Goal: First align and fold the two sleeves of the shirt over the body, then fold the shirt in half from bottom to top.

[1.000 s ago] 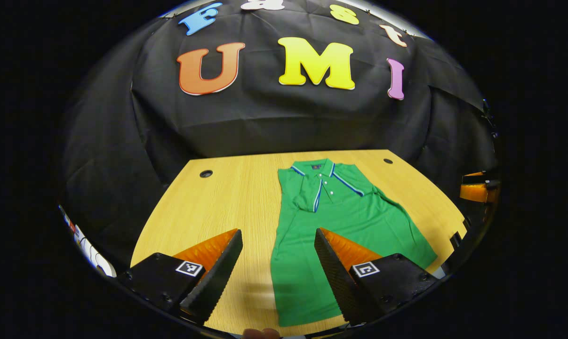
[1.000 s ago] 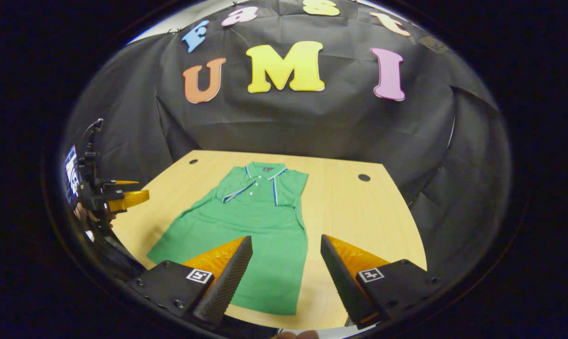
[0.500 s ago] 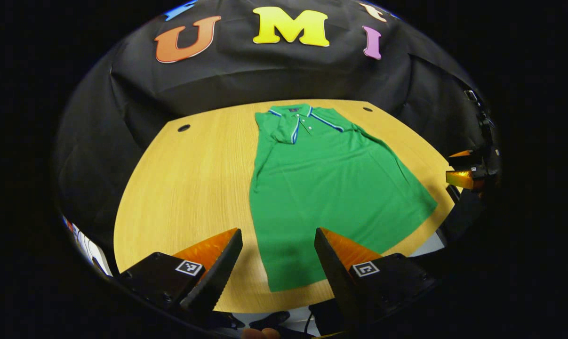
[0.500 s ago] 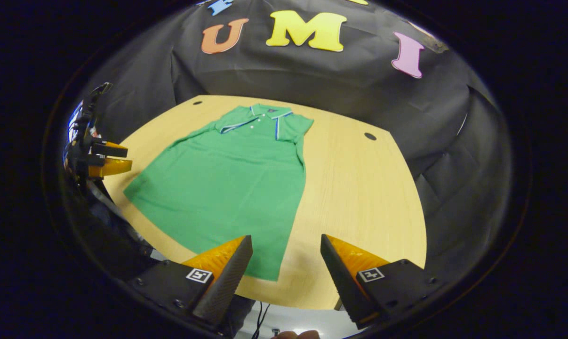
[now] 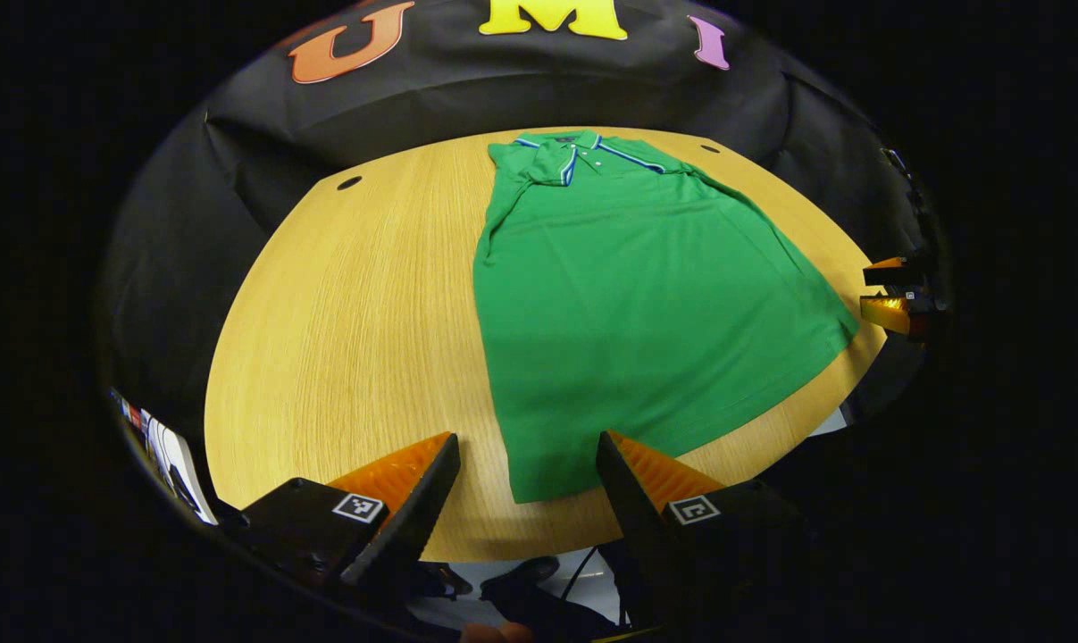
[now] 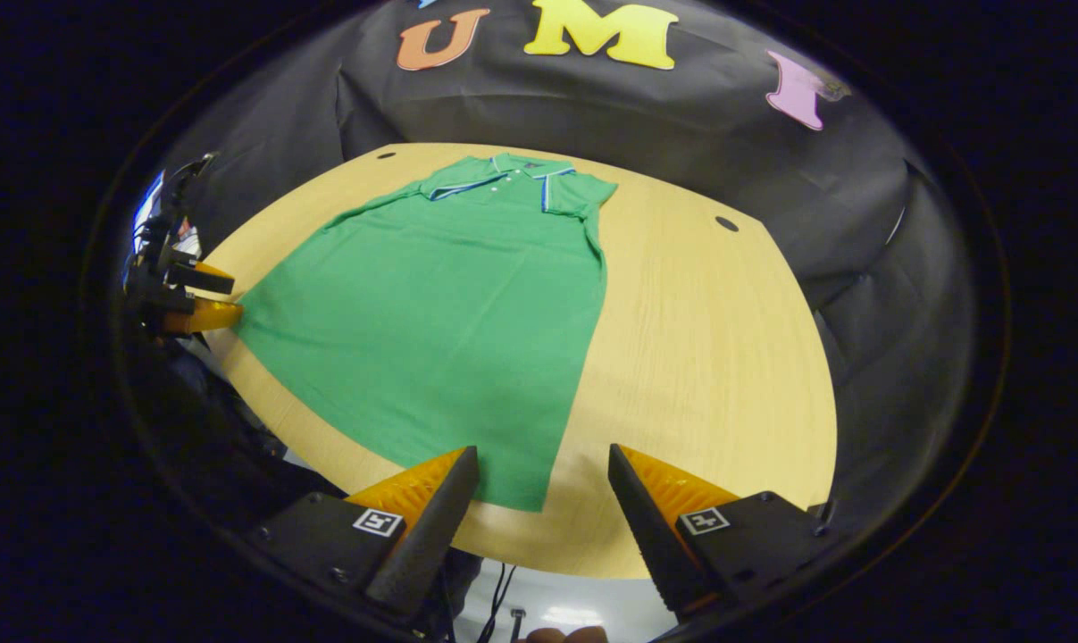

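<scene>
The shirt (image 5: 628, 295) is laid flat on the counter (image 5: 351, 339), filling the centre and right of the left gripper view, collar toward the top of the frame and hem toward the bottom. Both sleeves appear already folded over the body, so the bottom-to-top fold is judged to be the step in hand.

The left hand-held gripper (image 5: 528, 487) is held with its jaws spread at the lower centre of its view, nothing between them, above the hem's left corner. The right hand-held gripper (image 6: 543, 496) is likewise spread and empty, near the hem's other corner at the lower centre of its view.

Trouble could come from unequal grasps: if only the top layer is pinched, or one corner is lifted ahead of the other, the hem would be carried up skewed and the tucked sleeves could be dragged loose.

The shirt is a soft green knit with a striped collar and a buttoned placket, lightly creased. The counter is pale wood-grain laminate, smooth, with a curved front edge, so the cloth may slide when pulled.
</scene>
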A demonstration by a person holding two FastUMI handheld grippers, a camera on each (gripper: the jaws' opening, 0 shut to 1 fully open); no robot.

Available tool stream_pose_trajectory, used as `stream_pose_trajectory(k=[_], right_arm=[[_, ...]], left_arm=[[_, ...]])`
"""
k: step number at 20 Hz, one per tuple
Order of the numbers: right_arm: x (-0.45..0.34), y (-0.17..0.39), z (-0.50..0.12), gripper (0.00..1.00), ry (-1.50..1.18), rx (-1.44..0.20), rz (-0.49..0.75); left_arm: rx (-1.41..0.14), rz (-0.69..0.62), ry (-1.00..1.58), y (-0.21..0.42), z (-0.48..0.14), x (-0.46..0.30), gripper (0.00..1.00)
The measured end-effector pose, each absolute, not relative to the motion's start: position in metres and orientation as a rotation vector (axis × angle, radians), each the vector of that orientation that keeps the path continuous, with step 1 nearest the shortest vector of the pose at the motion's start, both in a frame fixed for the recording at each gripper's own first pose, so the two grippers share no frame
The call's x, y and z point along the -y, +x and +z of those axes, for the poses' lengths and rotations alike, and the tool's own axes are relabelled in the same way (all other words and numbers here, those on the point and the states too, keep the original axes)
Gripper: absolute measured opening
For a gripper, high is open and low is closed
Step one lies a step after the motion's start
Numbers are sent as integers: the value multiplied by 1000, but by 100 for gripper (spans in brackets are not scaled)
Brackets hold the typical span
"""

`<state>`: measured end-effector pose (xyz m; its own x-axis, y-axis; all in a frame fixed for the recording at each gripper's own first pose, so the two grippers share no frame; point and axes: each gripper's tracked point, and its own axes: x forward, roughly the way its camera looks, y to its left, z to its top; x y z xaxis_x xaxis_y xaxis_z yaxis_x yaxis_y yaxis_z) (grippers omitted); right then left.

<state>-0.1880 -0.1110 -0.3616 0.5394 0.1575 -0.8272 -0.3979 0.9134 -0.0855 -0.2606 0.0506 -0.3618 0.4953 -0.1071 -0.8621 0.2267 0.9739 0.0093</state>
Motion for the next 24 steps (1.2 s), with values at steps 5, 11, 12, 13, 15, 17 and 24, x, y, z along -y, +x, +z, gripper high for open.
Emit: stream_pose_trajectory(k=[5, 11, 12, 13, 15, 17, 24], right_arm=[[101, -187, -376, 96, -280, -974, 367], [96, -185, -392, 96, -237, -1020, 360], [95, -185, -392, 96, -228, -1024, 364], [94, -183, -393, 96, -220, -1026, 361], [94, -184, -393, 96, -203, -1033, 366], [92, -184, -392, 95, -215, -1031, 388], [79, -190, -393, 7, -263, -1074, 421]], left_arm=[[-1042, -223, 136, -264, -365, -48, 100], [-1045, -270, 121, -261, -365, -38, 99], [-1047, -276, 111, -263, -366, -36, 99], [-1045, -277, 107, -263, -366, -35, 99], [-1045, -277, 101, -265, -366, -33, 97], [-1035, -280, 97, -263, -365, -31, 94], [-1002, -325, 10, -249, -366, -11, 8]])
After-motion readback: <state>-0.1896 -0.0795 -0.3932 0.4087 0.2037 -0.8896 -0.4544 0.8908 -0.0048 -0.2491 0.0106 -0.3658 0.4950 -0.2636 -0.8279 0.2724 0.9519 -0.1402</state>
